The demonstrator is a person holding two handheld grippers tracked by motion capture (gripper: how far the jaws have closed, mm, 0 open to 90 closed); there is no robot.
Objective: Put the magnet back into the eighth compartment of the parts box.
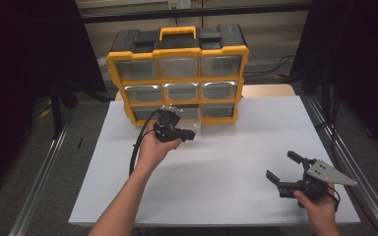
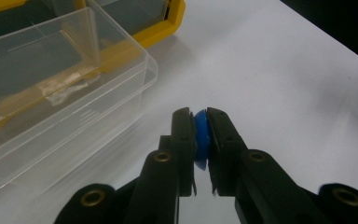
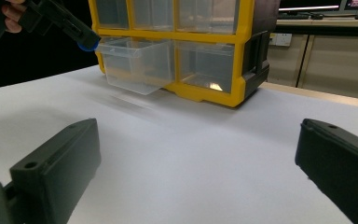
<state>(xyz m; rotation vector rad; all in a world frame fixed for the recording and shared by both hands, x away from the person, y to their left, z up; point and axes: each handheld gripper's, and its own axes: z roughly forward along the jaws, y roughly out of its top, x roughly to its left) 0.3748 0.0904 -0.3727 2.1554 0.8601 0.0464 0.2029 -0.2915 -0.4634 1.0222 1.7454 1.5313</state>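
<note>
A yellow and black drawer cabinet (image 1: 178,73) stands at the back of the white table (image 1: 246,147). Its bottom middle clear drawer (image 2: 51,88) is pulled out. My left gripper (image 2: 201,140) is shut on a small blue round piece (image 2: 202,135), held just in front of and beside that drawer. From the right gripper view, the left gripper (image 3: 81,39) with the blue piece (image 3: 88,45) hovers at the drawer's (image 3: 137,65) near corner. My right gripper (image 1: 281,169) rests at the table's front right, its jaws wide open with nothing between them.
The cabinet (image 3: 182,42) has three rows of clear drawers, the others pushed in. A black cable (image 1: 139,142) trails from the left gripper. Metal rails (image 1: 39,177) run along both table sides. White table surface lies between the two hands.
</note>
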